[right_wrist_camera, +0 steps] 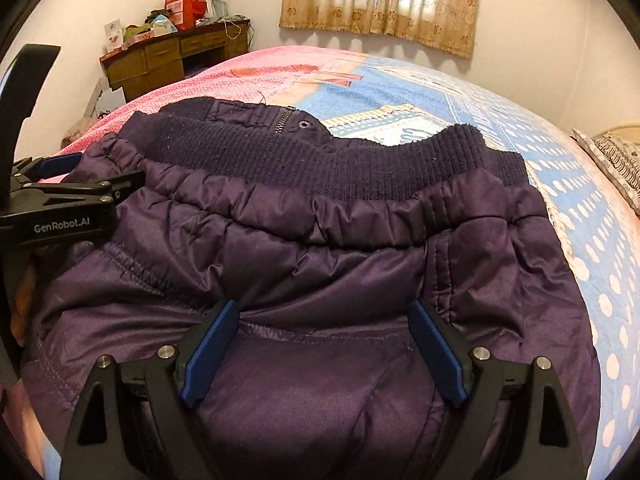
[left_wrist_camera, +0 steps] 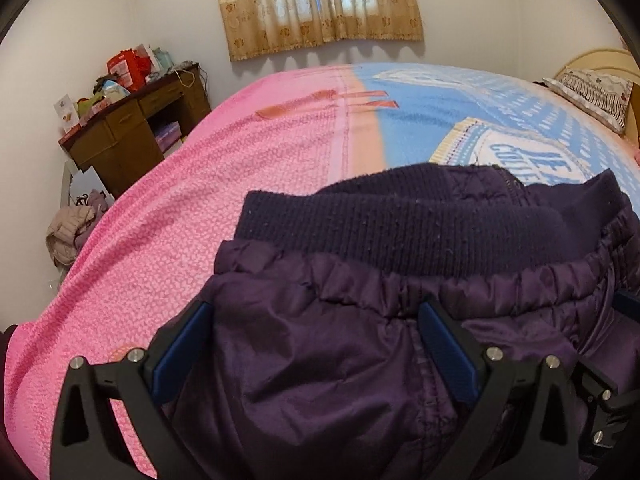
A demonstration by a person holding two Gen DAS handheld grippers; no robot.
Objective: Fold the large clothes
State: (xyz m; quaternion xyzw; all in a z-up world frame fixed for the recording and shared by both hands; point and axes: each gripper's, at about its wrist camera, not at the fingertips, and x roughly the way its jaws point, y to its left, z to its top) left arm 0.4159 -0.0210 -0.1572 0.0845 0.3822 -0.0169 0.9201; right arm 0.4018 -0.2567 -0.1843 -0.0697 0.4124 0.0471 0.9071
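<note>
Both claws wide open over purple jacket — prob. no grip: left claw, right claw.

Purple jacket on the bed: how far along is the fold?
Done: the purple jacket lies bunched in a compact stack on the bed, ribbed hem on top. In hand: nothing; the left tool and right tool are open over it. Left: tidying, perhaps a last fold.

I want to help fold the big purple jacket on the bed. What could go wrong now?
Both grippers, left and right, stand open above the puffy purple jacket, so nothing holds it and the fold may spring back. The slippery fabric might slide out of a pinch. The ribbed hem looks bunched, so the fold could end up crooked.
</note>
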